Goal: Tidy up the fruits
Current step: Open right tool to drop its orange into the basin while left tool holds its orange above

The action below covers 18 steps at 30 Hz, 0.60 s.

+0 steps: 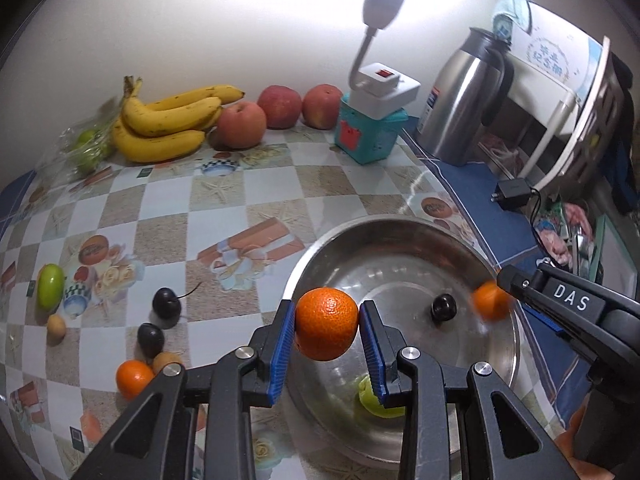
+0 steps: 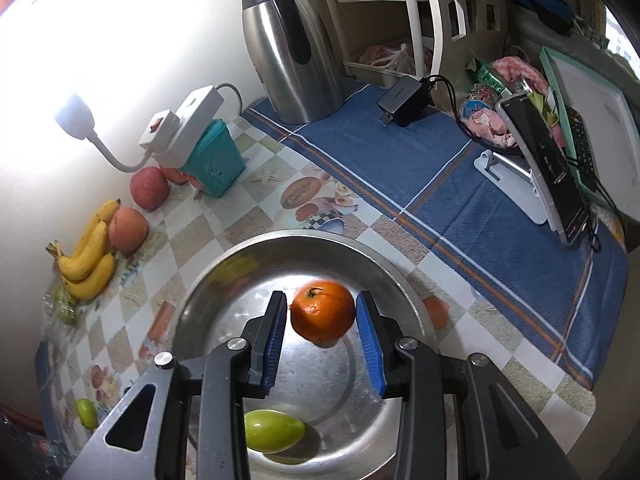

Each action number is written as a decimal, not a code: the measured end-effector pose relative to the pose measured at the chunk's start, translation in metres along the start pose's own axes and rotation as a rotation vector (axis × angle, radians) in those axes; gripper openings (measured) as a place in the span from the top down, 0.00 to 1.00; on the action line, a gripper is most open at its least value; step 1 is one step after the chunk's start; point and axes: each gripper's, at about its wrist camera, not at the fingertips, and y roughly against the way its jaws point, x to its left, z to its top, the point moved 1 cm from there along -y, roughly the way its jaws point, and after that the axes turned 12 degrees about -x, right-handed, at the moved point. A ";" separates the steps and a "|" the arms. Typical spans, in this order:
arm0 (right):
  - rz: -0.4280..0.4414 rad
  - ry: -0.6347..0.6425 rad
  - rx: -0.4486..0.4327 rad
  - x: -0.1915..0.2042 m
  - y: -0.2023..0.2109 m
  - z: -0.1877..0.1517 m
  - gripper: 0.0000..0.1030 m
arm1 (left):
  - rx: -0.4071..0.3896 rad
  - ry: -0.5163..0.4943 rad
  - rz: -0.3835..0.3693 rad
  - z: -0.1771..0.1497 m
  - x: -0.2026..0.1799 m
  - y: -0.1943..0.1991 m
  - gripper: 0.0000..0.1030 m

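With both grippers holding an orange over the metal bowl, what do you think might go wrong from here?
1. The left gripper holds its orange over the bowl's near rim; released there, it may bounce onto the table.
2. The right gripper's orange, if dropped, could knock the green fruit or the dark fruit in the bowl.
3. The two grippers are close and may collide.

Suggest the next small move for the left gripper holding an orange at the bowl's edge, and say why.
Probably carry it a little further in over the metal bowl and lower it before opening. The left gripper is shut on its orange, which hangs over the near rim, not the middle. The right gripper holds another orange over the bowl, so keep them apart.
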 end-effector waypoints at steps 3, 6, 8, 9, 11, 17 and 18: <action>-0.012 0.023 0.000 0.002 -0.001 -0.001 0.64 | -0.004 -0.027 -0.008 -0.003 -0.006 -0.004 0.66; -0.020 0.044 0.003 0.004 -0.003 -0.002 0.64 | 0.003 -0.045 -0.002 -0.005 -0.008 -0.007 0.66; -0.021 0.049 0.015 0.005 -0.006 -0.004 0.64 | 0.004 -0.052 0.000 -0.006 -0.009 -0.008 0.66; -0.025 0.055 0.024 0.005 -0.008 -0.006 0.64 | 0.007 -0.056 0.002 -0.006 -0.009 -0.009 0.66; -0.023 0.056 0.045 0.005 -0.013 -0.009 0.64 | 0.014 -0.061 0.006 -0.008 -0.009 -0.012 0.66; -0.018 0.057 0.086 0.006 -0.022 -0.015 0.64 | 0.035 -0.072 0.011 -0.011 -0.009 -0.018 0.66; -0.016 0.057 0.093 0.006 -0.023 -0.015 0.64 | 0.041 -0.076 0.011 -0.013 -0.010 -0.019 0.66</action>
